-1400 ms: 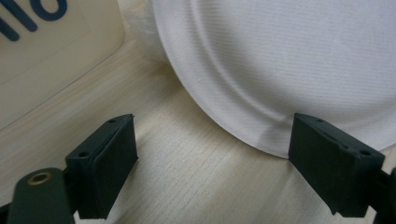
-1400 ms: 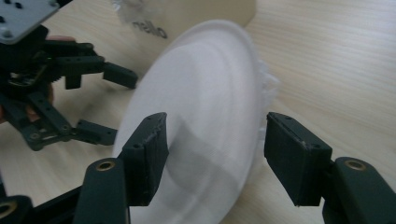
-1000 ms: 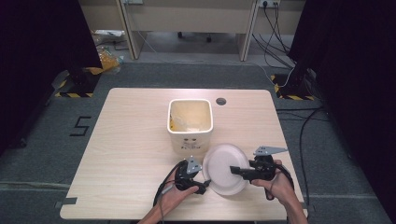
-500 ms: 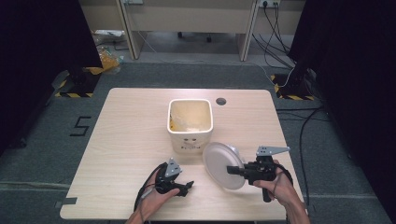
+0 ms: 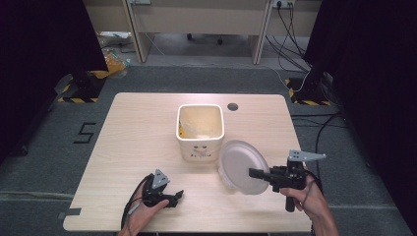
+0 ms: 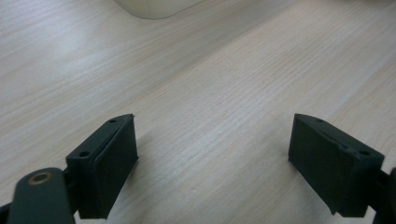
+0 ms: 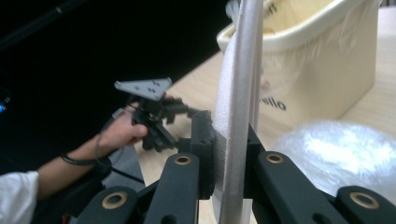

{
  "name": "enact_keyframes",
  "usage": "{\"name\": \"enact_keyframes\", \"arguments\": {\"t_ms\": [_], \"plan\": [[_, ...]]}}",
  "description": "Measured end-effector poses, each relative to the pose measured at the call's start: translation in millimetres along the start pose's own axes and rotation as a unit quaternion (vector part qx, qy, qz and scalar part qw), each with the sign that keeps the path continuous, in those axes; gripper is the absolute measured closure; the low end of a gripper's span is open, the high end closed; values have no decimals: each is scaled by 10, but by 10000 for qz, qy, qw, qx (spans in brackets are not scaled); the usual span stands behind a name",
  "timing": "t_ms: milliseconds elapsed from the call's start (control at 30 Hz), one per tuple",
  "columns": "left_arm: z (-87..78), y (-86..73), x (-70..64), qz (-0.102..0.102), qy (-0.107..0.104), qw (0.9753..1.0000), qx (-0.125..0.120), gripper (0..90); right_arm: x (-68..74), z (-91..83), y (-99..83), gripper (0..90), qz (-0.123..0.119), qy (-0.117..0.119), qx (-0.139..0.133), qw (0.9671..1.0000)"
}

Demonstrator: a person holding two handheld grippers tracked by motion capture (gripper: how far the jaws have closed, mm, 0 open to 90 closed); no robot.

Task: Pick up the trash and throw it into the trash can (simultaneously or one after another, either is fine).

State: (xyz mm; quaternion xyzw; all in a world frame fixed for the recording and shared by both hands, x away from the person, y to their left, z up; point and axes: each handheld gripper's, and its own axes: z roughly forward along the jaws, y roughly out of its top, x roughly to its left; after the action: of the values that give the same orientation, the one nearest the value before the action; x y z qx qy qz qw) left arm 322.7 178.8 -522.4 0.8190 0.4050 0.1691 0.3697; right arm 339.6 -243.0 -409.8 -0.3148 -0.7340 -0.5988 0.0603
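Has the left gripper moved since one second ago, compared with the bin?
Yes. The left gripper has drawn back from the white plate toward the table's near-left edge, farther from the cream bin, which stays put.

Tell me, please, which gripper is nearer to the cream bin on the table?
The right. The right gripper sits just off the cream bin's near right corner, shut on the white plate. The left gripper lies farther back toward the table's near edge, open.

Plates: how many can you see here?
2. One white foam plate clamped on edge in the right gripper; something plastic-wrapped, likely another plate, lies beneath it. More may be hidden.
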Motion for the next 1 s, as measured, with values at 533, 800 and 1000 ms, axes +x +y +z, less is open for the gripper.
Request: {"name": "enact_keyframes", "arguments": {"t_ms": [533, 800, 1000], "plan": [[-2, -6, 30, -29, 39, 10000, 8, 135, 121, -146, 534, 832, -226, 62, -451, 9987], [0, -7, 29, -55, 47, 10000, -6, 135, 181, 54, 962, 832, -351, 269, -527, 9976], [0, -7, 28, -54, 56, 10000, -11, 135, 150, 318, 1160, 833, -212, 559, -514, 9969]]}}
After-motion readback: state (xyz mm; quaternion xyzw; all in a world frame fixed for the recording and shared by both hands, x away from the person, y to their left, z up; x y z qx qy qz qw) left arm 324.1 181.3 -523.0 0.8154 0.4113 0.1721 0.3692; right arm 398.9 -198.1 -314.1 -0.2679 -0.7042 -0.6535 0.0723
